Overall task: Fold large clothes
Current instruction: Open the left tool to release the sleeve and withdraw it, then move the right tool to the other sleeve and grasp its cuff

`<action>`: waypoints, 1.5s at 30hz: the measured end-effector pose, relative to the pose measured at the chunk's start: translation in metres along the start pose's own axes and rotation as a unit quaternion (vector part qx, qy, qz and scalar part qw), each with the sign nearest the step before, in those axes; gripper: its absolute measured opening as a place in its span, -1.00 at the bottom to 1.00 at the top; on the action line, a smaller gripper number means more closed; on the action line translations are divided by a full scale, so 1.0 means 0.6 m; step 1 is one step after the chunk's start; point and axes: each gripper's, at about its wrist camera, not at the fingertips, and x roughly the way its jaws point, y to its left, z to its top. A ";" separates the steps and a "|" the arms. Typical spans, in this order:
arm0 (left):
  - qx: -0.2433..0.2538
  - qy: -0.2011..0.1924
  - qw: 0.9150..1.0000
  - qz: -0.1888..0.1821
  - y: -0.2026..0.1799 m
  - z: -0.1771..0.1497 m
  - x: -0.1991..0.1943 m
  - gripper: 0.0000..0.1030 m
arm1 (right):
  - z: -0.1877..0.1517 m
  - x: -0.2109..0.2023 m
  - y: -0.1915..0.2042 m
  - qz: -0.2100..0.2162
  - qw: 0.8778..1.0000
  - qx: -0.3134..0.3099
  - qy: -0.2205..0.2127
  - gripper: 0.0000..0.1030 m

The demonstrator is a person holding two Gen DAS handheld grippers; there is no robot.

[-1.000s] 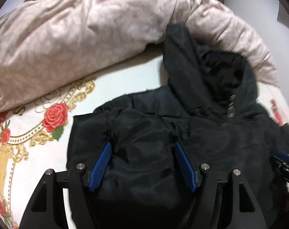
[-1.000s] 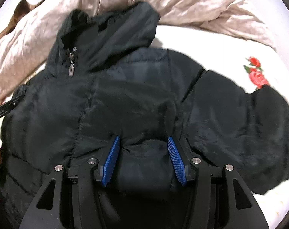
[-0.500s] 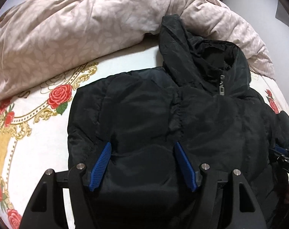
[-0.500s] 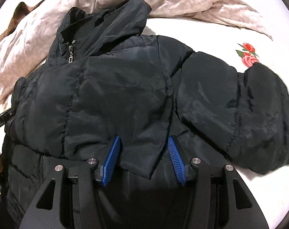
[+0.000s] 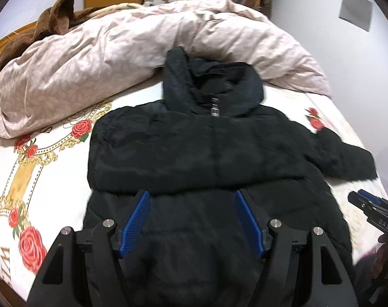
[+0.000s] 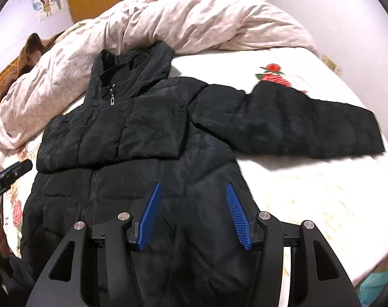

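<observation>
The black jacket (image 5: pixel 206 153) lies flat on the bed sheet (image 5: pixel 40 168), front side up, beyond and beneath the fingers of both grippers. The left gripper (image 5: pixel 191 220) hangs above the jacket's lower half with its blue pads (image 5: pixel 135 220) spread wide and nothing pinched between them; just past its fingertips runs the edge of a sleeve folded across the chest. The hood (image 5: pixel 211 81) lies farther ahead of the fingers, its top against the pink duvet (image 5: pixel 117 51) bunched at the far end of the bed. The right gripper (image 6: pixel 194 215) likewise hovers over the lower front, to the right of the zip (image 6: pixel 87 197), its fingers (image 6: pixel 236 217) apart and empty. Ahead of it and to the right, the other sleeve (image 6: pixel 309 125) stretches straight out over the sheet, near a rose print (image 6: pixel 272 75). Each gripper appears at the edge of the other's view, beside the jacket's hem.
</observation>
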 end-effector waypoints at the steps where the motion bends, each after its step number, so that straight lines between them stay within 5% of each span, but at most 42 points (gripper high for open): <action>1: 0.003 0.000 1.000 -0.003 -0.010 -0.006 -0.013 0.36 | -0.007 -0.015 -0.004 -0.001 1.000 0.003 -0.004 0.04; 10: 0.027 -0.009 0.999 -0.021 -0.077 -0.043 -0.090 0.37 | -0.042 -0.107 -0.028 -0.009 0.999 0.011 -0.036 0.04; 20: 0.034 -0.010 0.999 -0.026 -0.099 -0.032 -0.091 0.38 | -0.039 -0.127 -0.078 -0.012 0.998 0.041 -0.046 0.14; 34: 0.047 0.010 0.999 -0.001 -0.091 0.016 0.013 0.38 | -0.013 -0.048 -0.176 -0.049 0.995 0.088 -0.020 0.17; 45: 0.052 0.035 0.998 0.020 -0.083 0.059 0.147 0.38 | 0.009 0.088 -0.336 -0.051 0.976 0.213 0.002 0.17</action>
